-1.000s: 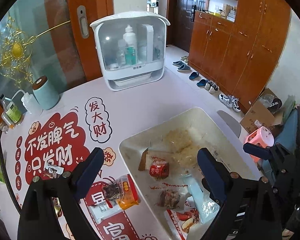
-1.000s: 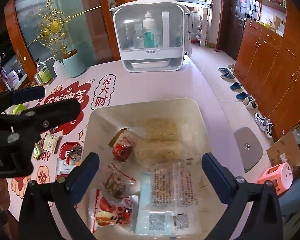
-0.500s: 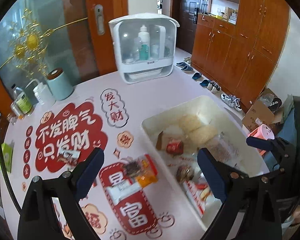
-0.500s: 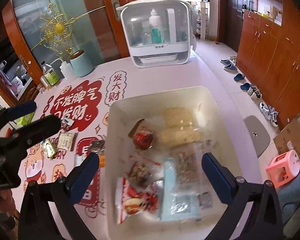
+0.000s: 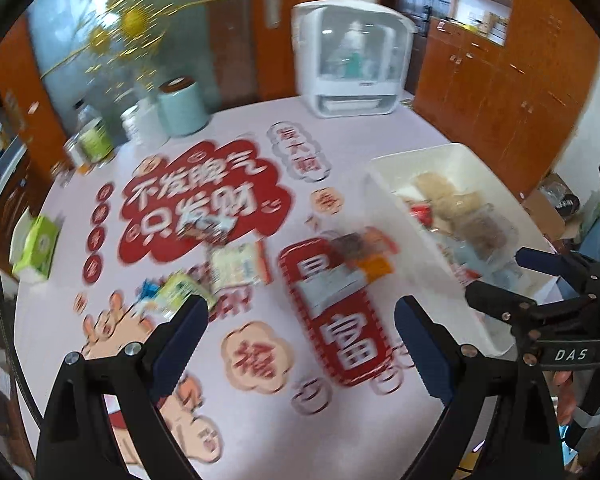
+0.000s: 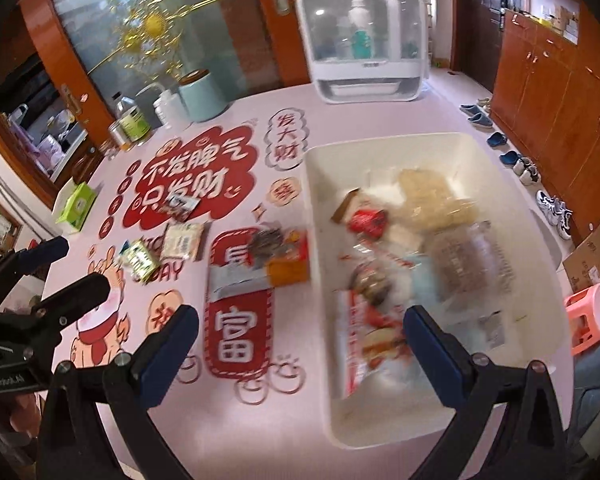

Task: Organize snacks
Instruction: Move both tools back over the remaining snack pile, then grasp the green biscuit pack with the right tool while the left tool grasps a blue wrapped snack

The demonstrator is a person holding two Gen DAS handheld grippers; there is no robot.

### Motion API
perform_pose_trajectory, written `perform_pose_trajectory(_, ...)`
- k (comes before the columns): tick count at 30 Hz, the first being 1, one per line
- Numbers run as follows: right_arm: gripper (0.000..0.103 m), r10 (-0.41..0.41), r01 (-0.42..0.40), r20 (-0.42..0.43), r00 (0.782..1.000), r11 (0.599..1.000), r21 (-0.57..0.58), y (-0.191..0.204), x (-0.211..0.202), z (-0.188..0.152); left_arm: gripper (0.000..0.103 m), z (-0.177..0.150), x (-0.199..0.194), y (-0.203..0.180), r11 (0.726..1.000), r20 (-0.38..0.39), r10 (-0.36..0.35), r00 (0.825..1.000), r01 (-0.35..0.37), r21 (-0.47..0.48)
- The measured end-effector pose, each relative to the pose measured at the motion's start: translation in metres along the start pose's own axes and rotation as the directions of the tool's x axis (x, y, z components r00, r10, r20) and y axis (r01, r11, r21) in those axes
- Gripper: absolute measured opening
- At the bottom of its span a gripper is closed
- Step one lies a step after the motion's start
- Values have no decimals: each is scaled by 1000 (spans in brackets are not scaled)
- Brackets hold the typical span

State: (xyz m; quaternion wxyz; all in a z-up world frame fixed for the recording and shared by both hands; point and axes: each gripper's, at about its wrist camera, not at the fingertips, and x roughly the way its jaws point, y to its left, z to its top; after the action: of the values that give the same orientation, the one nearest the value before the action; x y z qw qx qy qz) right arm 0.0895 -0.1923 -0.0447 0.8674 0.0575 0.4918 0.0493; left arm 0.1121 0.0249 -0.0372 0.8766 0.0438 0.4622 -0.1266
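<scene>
Left gripper (image 5: 300, 332): jaws spread wide, nothing between them, held above the pink printed table (image 5: 236, 140). Right gripper (image 6: 300, 340): likewise wide open and empty, held over the near left rim of the white bin (image 6: 512, 184).

White bin: ahead and right of the left gripper, directly ahead of the right one. Contents: pale noodle blocks (image 6: 432, 196) at the far side, a small red packet (image 6: 366, 220), a brown clear-wrapped pack (image 6: 468, 256), and a red-and-white bag (image 6: 374, 340) nearest the right gripper.

Loose snacks on the table, left of the bin: an orange-and-dark packet (image 6: 284, 256) just beside the bin wall, a grey packet (image 6: 236, 280) touching it, a pale square packet (image 6: 182, 240), a green-yellow packet (image 6: 140, 260) and a small dark packet (image 6: 180, 204) further ahead. Both views are motion-blurred.
</scene>
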Motion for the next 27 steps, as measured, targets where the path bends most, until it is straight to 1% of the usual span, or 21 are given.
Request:
perform_pose_trajectory(6, 103, 24, -26, -30, 999, 998, -50, 48, 14, -4, 94, -24, 0, 73, 992, -42, 51, 998, -56, -114)
perform_pose_trajectory(9, 103, 25, -29, -53, 998, 997, -75, 72, 26, -3, 94, -31, 3, 112, 981, -63, 87, 994, -97, -168)
perform_pose_trajectory(14, 102, 55, -64, -75, 996, 991, -117, 111, 49, 1, 94, -34, 8, 160, 966, -68, 137, 988, -148, -210)
perform_pose_trajectory(15, 100, 59, -68, -78, 995, 989, -128, 117, 53, 2, 94, -33, 9, 166, 964, -70, 145, 987, -157, -213)
perform_pose_trajectory(17, 87, 63, -75, -84, 995, 984, -159, 132, 65, 5, 94, -31, 15, 182, 959, -74, 163, 984, -176, -223)
perform_pose_trajectory(20, 76, 73, -97, -122, 990, 974, -203, 151, 88, 13, 94, -25, 27, 202, 952, -84, 176, 981, -191, -239)
perform_pose_trajectory(23, 75, 97, -129, -142, 985, 961, -245, 170, 110, 23, 94, -18, 43, 216, 948, -92, 178, 980, -196, -251)
perform_pose_trajectory(27, 75, 120, -163, -160, 980, 940, -299, 195, 140, 32, 94, -11, 72, 227, 945, -126, 180, 976, -207, -255)
